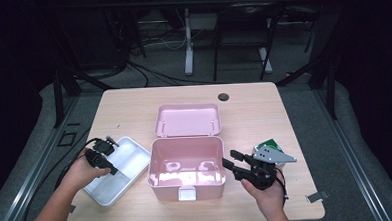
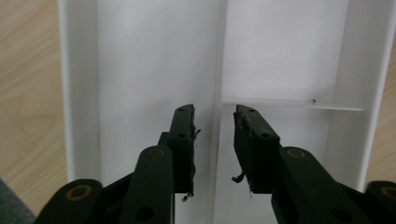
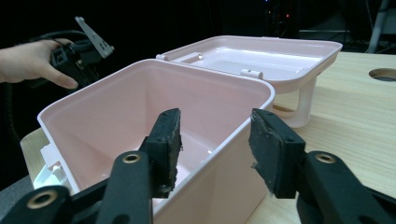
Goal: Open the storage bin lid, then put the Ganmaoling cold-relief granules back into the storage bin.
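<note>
Two grippers work at the wooden table (image 1: 133, 105). Left gripper (image 2: 214, 140) hovers over the white divided tray (image 2: 154, 60), its jaws parted astride the central divider, gripping nothing. Right gripper (image 3: 215, 140) straddles the near wall of the open pink box (image 3: 140, 107) at the table's middle, jaws apart, pads not pressing.

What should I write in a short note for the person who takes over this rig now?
Left gripper: open above the white tray, fingers astride its divider, nothing gripped.
Right gripper: open, one finger inside and one outside the pink box wall; the pads do not seem to press it.
Box is mid-table, empty, lid folded back behind it. Tray lies left of the box, also empty.
Done: box opened.
Left, probably: put the tray into the box and close the lid.
</note>
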Available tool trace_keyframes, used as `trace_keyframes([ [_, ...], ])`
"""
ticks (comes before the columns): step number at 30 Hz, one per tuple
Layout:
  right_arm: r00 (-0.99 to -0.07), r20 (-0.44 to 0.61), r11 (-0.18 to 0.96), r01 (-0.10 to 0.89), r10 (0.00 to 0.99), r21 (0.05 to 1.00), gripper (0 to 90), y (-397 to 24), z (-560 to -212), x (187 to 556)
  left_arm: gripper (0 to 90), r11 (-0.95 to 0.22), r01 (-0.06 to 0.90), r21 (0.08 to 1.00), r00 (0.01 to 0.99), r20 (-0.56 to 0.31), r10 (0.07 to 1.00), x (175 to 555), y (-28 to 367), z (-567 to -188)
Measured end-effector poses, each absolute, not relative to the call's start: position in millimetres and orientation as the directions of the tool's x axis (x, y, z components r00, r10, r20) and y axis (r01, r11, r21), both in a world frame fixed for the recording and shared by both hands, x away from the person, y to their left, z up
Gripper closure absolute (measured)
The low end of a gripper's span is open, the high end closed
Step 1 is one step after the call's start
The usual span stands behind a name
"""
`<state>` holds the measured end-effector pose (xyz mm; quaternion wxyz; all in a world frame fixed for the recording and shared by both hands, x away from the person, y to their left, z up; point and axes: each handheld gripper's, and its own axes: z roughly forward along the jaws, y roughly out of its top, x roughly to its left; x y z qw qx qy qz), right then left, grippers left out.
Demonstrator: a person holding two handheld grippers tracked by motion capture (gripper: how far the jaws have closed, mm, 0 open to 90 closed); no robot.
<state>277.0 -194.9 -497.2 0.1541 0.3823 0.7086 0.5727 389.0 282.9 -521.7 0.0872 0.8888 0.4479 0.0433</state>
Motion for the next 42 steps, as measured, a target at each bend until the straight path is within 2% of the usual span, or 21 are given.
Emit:
trace_keyframes([
  [1,-0.66,0.221,0.057,0.372,0.718,0.927,51.3,-194.2,-496.6,277.8,61.3,-0.571,0.791,0.221,0.584,0.008,0.812,387.4,283.5,-518.7],
  [4,-0.664,0.214,0.084,0.386,0.716,0.918,49.1,-193.1,-495.5,278.9,58.3,-0.54,0.791,0.286,0.562,0.006,0.827,382.4,284.1,-509.0],
  [9,-0.664,0.186,0.123,0.39,0.724,0.913,47.0,-193.9,-487.5,280.2,56.1,-0.501,0.766,0.403,0.546,0.003,0.837,368.9,281.5,-493.4],
  [16,-0.686,0.132,0.216,0.397,0.716,0.892,41.8,-194.1,-467.5,280.3,54.1,-0.454,0.738,0.5,0.531,-0.014,0.847,358.2,273.3,-482.8],
  [24,-0.682,0.115,0.309,0.467,0.722,0.829,37.5,-194.4,-456.3,295.5,54.4,-0.458,0.729,0.508,0.545,-0.026,0.838,354.5,276.6,-482.3],
  [32,-0.681,0.061,0.384,0.481,0.729,0.788,37.4,-196.8,-446.7,306.8,54.1,-0.456,0.726,0.514,0.545,-0.028,0.838,344.0,283.8,-485.0],
  [42,-0.644,0.024,0.392,0.494,0.765,0.776,37.3,-217.0,-433.7,316.8,53.5,-0.444,0.712,0.544,0.553,-0.044,0.832,343.3,286.9,-478.7],
])
